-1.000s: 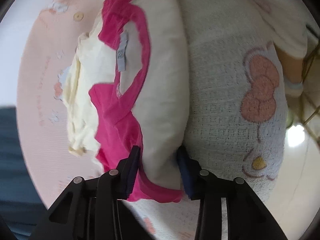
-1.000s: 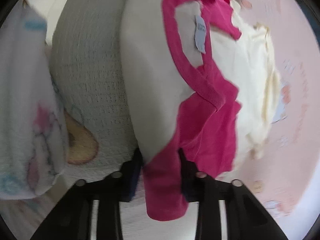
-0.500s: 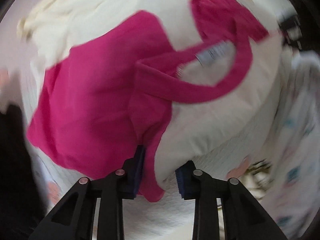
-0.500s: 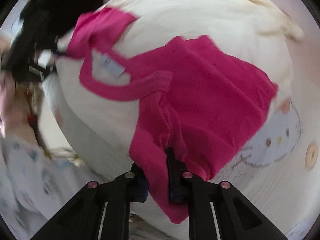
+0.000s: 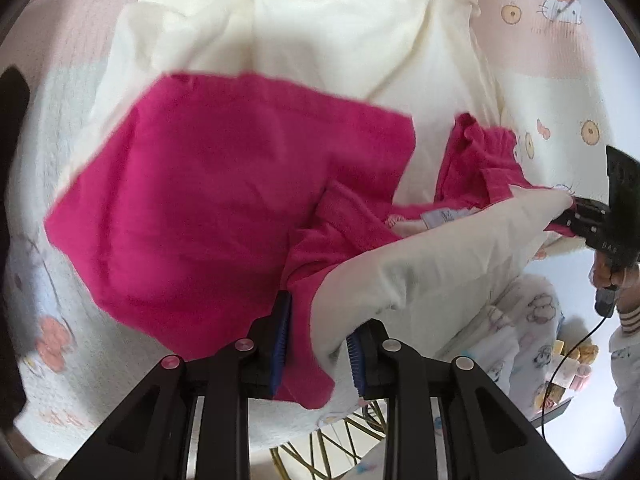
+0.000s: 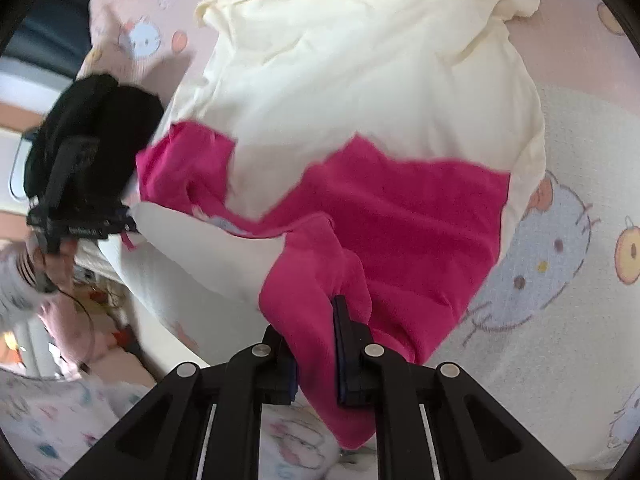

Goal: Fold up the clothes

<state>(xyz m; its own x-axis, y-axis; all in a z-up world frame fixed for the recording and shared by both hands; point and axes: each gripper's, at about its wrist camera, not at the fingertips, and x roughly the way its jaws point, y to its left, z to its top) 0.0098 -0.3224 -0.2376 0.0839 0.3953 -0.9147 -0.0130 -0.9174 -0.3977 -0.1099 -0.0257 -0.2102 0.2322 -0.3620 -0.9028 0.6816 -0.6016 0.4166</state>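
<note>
A cream T-shirt with bright pink sleeves and collar (image 5: 224, 184) lies spread on the bed, body stretching away. It also fills the right wrist view (image 6: 360, 92). My left gripper (image 5: 318, 344) is shut on the shirt's near shoulder, pinching pink sleeve and cream cloth. My right gripper (image 6: 316, 348) is shut on the other pink shoulder. Each gripper shows in the other's view: the right one at the far right (image 5: 600, 224), the left one at the left (image 6: 80, 196). The collar edge is lifted between them.
The shirt rests on a pink and white cartoon-cat blanket (image 6: 560, 240) over the bed (image 5: 560, 60). The person's patterned pyjamas (image 5: 520, 320) and floor clutter (image 5: 568, 364) are beyond the bed edge. A dark object (image 5: 12, 104) is at the far left.
Both grippers swung the held shirt over and down. It now lies flatter on the blanket, pink sleeves spread out, collar edge stretched between the grippers.
</note>
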